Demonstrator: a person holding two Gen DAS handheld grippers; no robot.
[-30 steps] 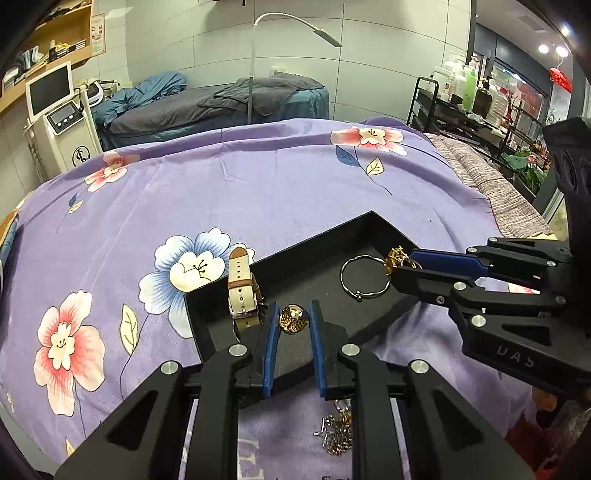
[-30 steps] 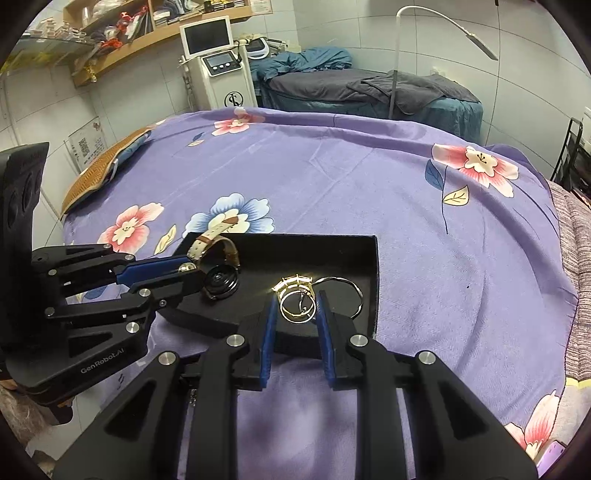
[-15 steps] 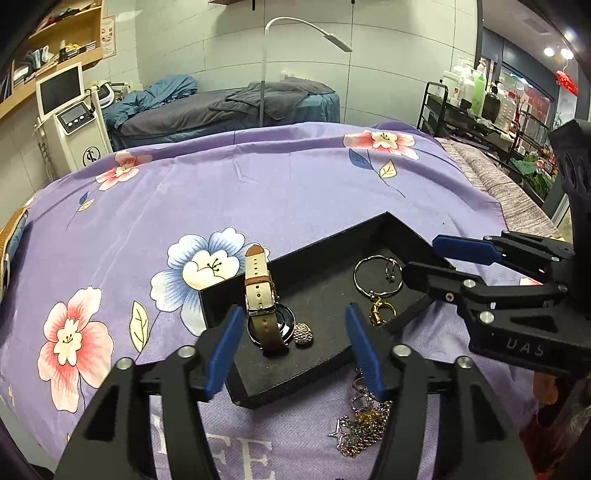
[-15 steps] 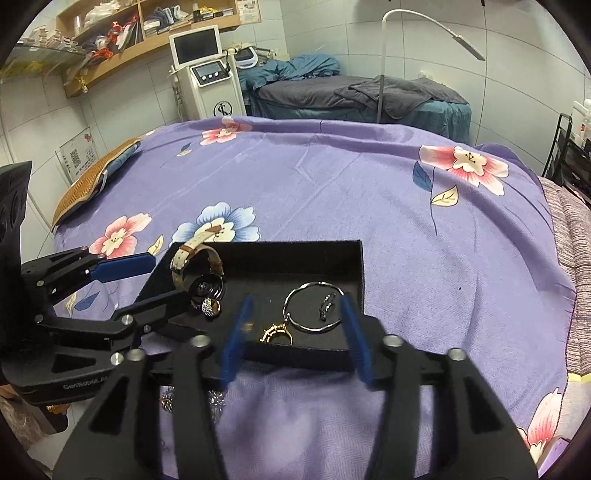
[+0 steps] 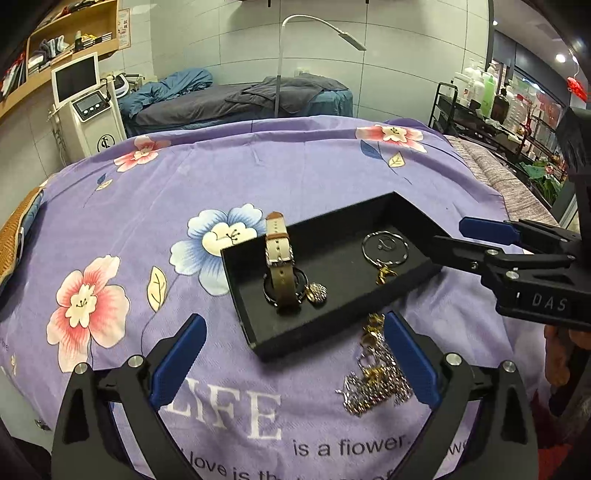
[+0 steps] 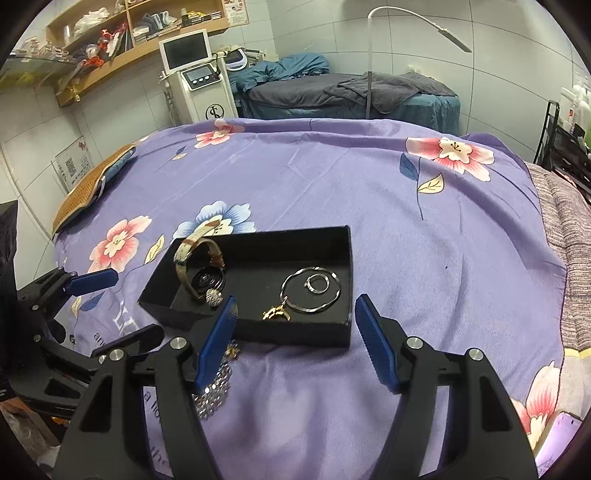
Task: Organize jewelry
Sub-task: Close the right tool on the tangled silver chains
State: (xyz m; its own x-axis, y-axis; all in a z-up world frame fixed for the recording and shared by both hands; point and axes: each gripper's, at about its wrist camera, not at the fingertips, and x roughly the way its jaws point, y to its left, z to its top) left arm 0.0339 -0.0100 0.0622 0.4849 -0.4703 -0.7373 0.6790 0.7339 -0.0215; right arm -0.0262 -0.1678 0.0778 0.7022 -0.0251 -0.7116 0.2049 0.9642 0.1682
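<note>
Chains (image 5: 376,380) lie on bedspread (image 5: 295,184) off tray (image 5: 255,332) near edge, betw. left gripper (image 5: 293,360) pads, nearer than right gripper (image 6: 297,341); both opening, empty

Black tray (image 5: 413,210), purple floral bedspread (image 5: 221,177)

Left wrist view: rides on the left gripper (image 5: 291,345), tilted down across the purple flowered bed cover (image 5: 258,184), looking toward the far wall with the lamp (image 5: 317,33).
Right wrist view: rides on the right gripper (image 6: 295,328), tilted down the same way, set a little to the right.
Nearness: both sit close above the black tray (image 5: 258,343), which lies just past the fingertips.
Shared ground: the tray (image 6: 295,332), the bed cover (image 6: 332,177), the white machine (image 6: 199,81), the treatment bed (image 6: 332,92).
Cross-sight: each view catches the other gripper at its edge.
</note>
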